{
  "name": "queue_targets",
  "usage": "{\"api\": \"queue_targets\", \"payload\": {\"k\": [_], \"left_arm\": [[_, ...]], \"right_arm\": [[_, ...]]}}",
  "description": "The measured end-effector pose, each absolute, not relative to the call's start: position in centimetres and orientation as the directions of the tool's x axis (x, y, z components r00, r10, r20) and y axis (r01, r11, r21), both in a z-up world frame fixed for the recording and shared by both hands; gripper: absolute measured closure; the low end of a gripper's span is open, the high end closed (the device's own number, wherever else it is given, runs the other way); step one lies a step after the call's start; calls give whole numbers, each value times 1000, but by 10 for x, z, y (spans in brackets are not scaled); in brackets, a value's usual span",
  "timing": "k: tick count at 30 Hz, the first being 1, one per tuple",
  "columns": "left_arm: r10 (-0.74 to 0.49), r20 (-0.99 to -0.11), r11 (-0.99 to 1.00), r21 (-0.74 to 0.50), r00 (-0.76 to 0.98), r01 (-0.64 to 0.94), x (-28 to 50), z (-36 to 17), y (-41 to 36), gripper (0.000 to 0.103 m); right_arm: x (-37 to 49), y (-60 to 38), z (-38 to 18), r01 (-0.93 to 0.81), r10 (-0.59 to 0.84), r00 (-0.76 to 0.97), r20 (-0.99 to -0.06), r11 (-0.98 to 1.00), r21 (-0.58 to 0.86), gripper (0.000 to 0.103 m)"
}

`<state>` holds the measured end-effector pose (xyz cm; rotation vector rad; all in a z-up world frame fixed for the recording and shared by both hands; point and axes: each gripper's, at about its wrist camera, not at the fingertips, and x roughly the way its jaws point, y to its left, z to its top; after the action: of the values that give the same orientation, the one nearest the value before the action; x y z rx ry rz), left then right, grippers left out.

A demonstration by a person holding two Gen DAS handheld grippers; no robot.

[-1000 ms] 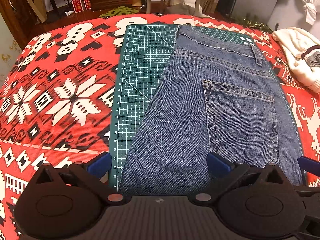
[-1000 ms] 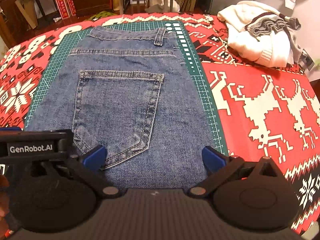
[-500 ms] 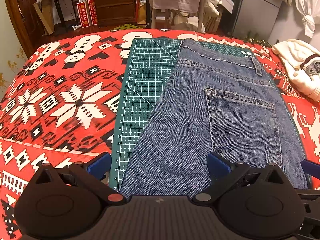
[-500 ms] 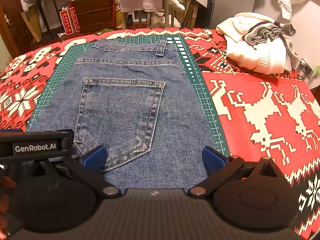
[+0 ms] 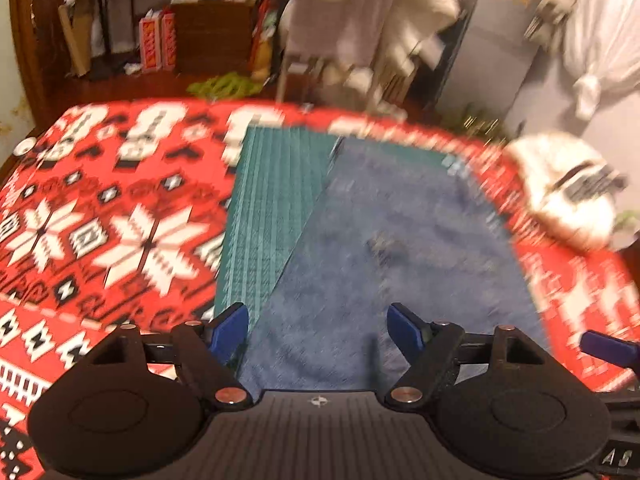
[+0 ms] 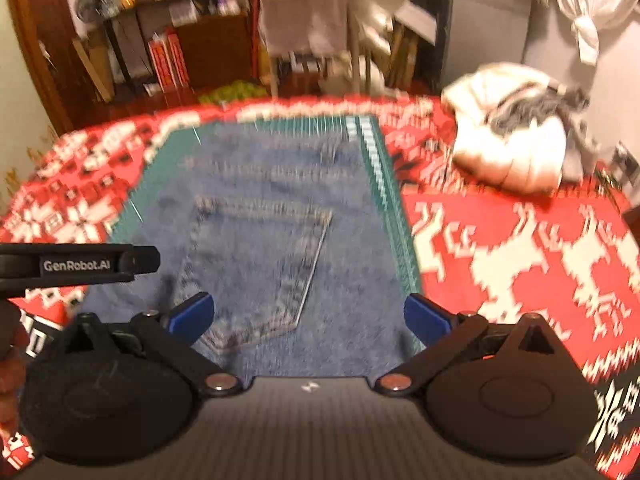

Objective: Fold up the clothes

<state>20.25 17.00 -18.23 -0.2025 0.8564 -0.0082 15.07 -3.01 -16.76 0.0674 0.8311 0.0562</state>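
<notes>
Both frames blurred. Folded jeans [image 6: 256, 216] flat on green mat [image 5: 272, 208]; left gripper [image 5: 318, 330] and right gripper [image 6: 308, 316] wide apart, holding nothing.

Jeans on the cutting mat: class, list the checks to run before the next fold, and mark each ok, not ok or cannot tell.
1. Left gripper open, holding nothing: ok.
2. Right gripper open, holding nothing: ok.
3. Jeans lie flat, back pocket up: ok.
4. Jeans on the green cutting mat: ok.
5. White sweater apart from the jeans: ok.
6. Near edge of the jeans: hidden by the grippers, cannot tell.
</notes>
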Motion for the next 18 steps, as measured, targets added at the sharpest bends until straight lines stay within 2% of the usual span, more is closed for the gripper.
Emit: {"api": "queue_targets", "payload": {"k": [1, 3, 4, 5, 6, 7, 8, 10, 13, 18], "left_arm": [[-112, -731, 977, -205, 673, -60, 200, -179, 171, 41], [-162, -706, 966, -257, 689, -36, 200, -176, 175, 59], [-187, -704, 958, -284, 686, -31, 201, -176, 177, 76], [-204, -712, 951, -307, 673, -37, 204, -180, 179, 88], [-220, -719, 943, -330, 659, -45, 207, -184, 181, 94], [-237, -726, 934, -353, 646, -53, 210, -188, 184, 99], [-253, -732, 925, -375, 632, -64, 213, -193, 187, 99], [-266, -743, 913, -399, 614, -87, 218, -203, 191, 103], [-278, -750, 901, -420, 600, -108, 220, -211, 194, 103], [-290, -761, 884, -445, 580, -141, 221, -215, 202, 103]], "right_arm": [[149, -34, -163, -24, 85, 692, -716, 995, 95, 2], [149, -42, -156, -28, 116, 720, -684, 990, 139, 13], [150, -46, -155, -29, 133, 726, -674, 986, 163, 24], [153, -49, -154, -29, 147, 726, -672, 983, 184, 36], [156, -51, -156, -24, 152, 721, -676, 980, 195, 43], [158, -53, -159, -16, 154, 713, -684, 979, 204, 61], [161, -54, -163, -11, 158, 702, -694, 977, 211, 76], [168, -56, -171, -8, 171, 682, -711, 974, 226, 86], [176, -56, -182, -7, 195, 665, -721, 967, 256, 94], [180, -61, -200, 48, 187, 610, -770, 961, 272, 96]]}}
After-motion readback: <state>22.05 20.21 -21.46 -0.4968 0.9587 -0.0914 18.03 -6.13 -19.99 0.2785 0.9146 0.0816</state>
